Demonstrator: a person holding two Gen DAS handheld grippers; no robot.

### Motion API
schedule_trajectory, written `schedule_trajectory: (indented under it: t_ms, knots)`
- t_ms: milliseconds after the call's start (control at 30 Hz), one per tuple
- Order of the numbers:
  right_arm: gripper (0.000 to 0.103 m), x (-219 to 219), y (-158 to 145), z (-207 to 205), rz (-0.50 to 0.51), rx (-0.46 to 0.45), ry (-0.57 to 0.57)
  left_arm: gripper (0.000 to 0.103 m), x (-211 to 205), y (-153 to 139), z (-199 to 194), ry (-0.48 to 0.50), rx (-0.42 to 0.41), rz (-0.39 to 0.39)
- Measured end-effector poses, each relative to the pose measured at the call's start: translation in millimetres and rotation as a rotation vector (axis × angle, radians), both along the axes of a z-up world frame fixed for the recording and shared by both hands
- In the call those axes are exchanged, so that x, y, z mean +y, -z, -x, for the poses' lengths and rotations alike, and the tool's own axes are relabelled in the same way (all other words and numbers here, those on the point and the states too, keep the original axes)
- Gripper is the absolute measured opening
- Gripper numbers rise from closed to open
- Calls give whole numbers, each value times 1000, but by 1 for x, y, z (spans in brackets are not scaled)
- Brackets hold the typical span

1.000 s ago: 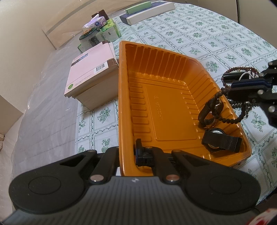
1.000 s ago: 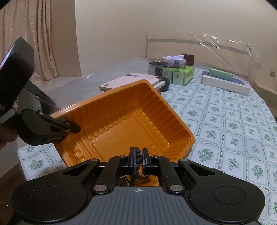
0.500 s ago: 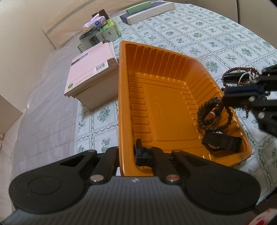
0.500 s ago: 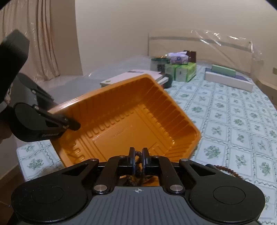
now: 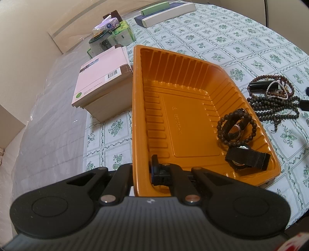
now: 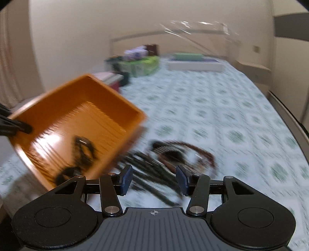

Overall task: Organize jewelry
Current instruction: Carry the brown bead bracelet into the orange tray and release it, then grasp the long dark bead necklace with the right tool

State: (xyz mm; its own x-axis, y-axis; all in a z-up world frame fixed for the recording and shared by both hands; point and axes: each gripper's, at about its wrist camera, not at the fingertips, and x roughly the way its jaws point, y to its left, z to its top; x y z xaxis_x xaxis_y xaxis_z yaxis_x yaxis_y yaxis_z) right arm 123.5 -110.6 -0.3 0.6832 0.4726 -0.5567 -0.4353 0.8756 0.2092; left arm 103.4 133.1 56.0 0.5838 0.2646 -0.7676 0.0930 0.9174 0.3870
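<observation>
My left gripper [image 5: 142,173] is shut on the near rim of the orange tray [image 5: 139,108] and holds it tilted. In the tray's right corner lie a brown bead bracelet [image 5: 220,125], a brown-strap watch [image 5: 234,132] and a black-strap watch [image 5: 249,159]. A pile of bead necklaces and other jewelry [image 5: 274,100] rests on the tablecloth just right of the tray. In the blurred right wrist view, my right gripper [image 6: 154,179] hangs over that pile [image 6: 173,156], beside the tray [image 6: 115,100]. Its jaws are opening and the pads press on nothing.
A stack of books [image 5: 102,81] touches the tray's left side. Green tissue packs [image 5: 123,32] and a dark jar stand behind them, with flat boxes [image 5: 166,11] at the far end. The floral tablecloth [image 5: 241,38] runs on to the right.
The right gripper let the bead bracelet drop into the tray, then swung right and down out of the tray to the pile, opening its jaws. The left gripper and tray stayed put.
</observation>
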Motion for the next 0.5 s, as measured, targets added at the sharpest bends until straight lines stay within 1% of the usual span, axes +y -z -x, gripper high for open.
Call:
schedule_trajectory:
  t_ms: [133, 200, 333, 433, 500]
  knots:
    - [50, -32, 13, -4, 22, 38, 100, 2, 1, 1, 0, -1, 2, -2]
    - [50, -41, 17, -7, 29, 40, 122, 2, 1, 1, 1, -1, 3, -2]
    - [50, -50, 22, -12, 36, 49, 131, 2, 1, 1, 1, -2, 4, -4]
    - [49, -46, 24, -17, 55, 48, 119, 2, 1, 0, 1, -1, 6, -5]
    - [45, -43, 27, -21, 61, 52, 105, 2, 1, 0, 1, -1, 7, -5]
